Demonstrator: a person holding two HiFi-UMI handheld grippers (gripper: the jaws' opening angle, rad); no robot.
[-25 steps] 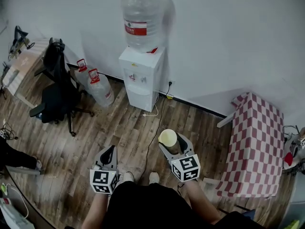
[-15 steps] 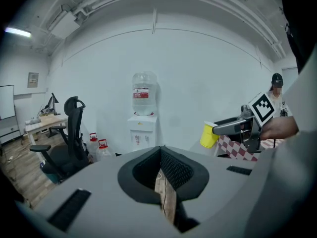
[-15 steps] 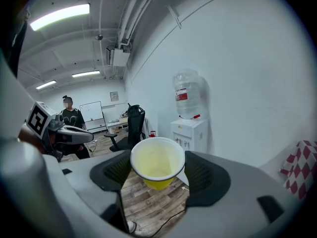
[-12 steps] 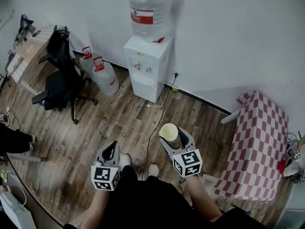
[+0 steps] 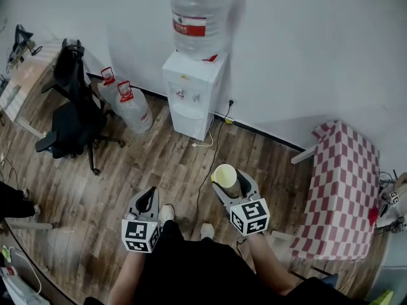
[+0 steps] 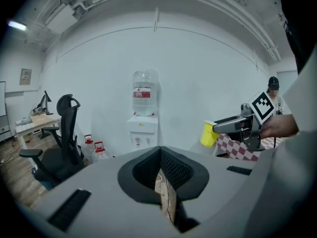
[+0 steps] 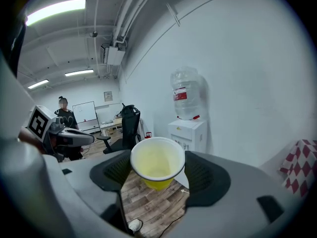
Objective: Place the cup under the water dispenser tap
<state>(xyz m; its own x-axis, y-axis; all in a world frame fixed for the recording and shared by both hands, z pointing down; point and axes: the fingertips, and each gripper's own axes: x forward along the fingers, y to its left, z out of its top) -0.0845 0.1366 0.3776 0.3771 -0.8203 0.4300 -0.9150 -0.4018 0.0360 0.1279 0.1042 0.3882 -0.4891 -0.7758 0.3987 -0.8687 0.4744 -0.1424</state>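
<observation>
Since the earlier frame, both grippers barely shifted and stayed well short of the water dispenser [image 5: 189,97]. Right gripper [image 5: 229,184] clamped the yellow cup [image 5: 224,173] upright, well apart from the dispenser's taps. Left gripper [image 5: 149,197] jaws sat pressed together, nothing between them.

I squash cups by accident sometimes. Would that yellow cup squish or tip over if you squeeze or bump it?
The yellow cup looks thin-walled and empty, so it is probably very light and would likely dent if the right hand-held gripper squeezed hard. It narrows toward the bottom, so once set down, a small bump could probably tip it.
</observation>
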